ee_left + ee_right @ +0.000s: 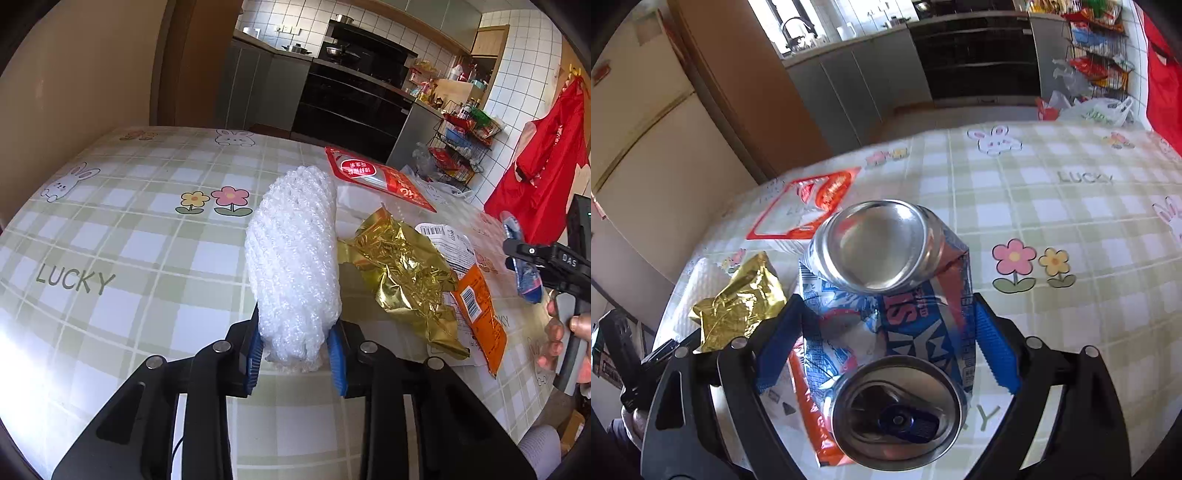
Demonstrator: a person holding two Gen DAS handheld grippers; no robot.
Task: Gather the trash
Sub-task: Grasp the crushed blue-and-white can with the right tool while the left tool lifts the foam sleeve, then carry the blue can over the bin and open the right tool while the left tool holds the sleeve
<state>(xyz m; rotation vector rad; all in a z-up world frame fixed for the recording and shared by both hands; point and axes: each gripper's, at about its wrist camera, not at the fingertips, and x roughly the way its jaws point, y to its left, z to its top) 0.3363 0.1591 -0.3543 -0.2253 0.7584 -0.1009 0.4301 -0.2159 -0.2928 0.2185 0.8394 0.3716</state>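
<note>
My left gripper [295,354] is shut on a white bubble-wrap roll [295,254], which stands up from between the blue pads above the table. My right gripper [886,339] is shut on a crushed blue and white drink can [886,306], held above the table; in the left wrist view the can [524,258] and the right gripper [554,258] show at the far right. On the table lie a crumpled gold foil bag [406,273], an orange and white wrapper [476,302] and a red and white packet [376,177].
The table [129,240] has a green checked cloth with flowers, rabbits and "LUCKY" print. A red bag [543,162] hangs on the tiled wall at right. A wire rack [461,147] with packets and a black oven stand beyond the table. A fridge [639,147] stands at left.
</note>
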